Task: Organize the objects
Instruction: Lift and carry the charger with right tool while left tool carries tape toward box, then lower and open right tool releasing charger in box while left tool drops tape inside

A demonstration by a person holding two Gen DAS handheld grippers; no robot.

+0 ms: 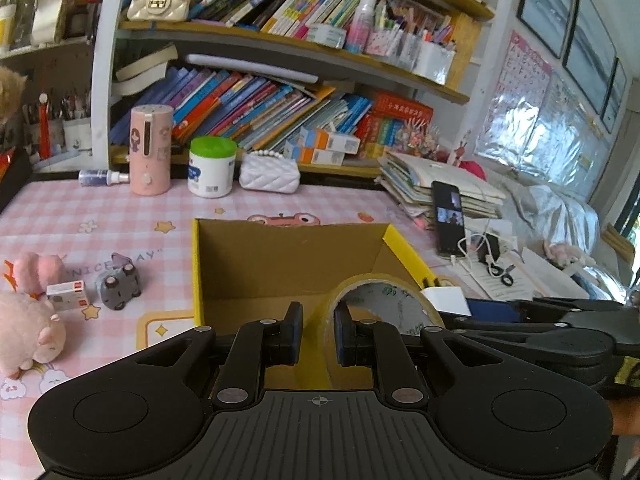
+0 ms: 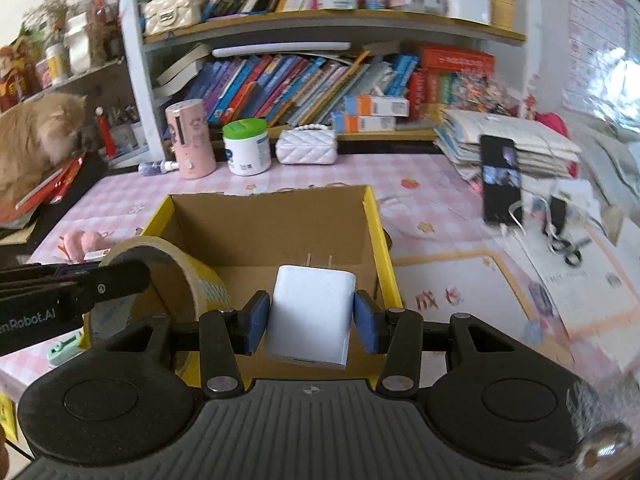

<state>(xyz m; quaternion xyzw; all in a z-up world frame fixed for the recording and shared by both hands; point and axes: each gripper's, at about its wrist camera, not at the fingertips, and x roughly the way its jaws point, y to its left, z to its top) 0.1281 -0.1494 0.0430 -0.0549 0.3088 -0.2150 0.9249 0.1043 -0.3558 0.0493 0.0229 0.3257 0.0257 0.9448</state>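
Left tongs: clamped on the wall of a tape roll; above the cardboard box
Right tongs: clamped on a white charger; over the same box

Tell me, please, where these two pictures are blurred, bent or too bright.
Left wrist view: mostly sharp; the fisheye bends the bookshelf into curves, and the foil-covered wall at the right shows glare. Right wrist view: the white charger is sharp, but the phone and the papers at the right are smeared; the upper right corner is washed out.
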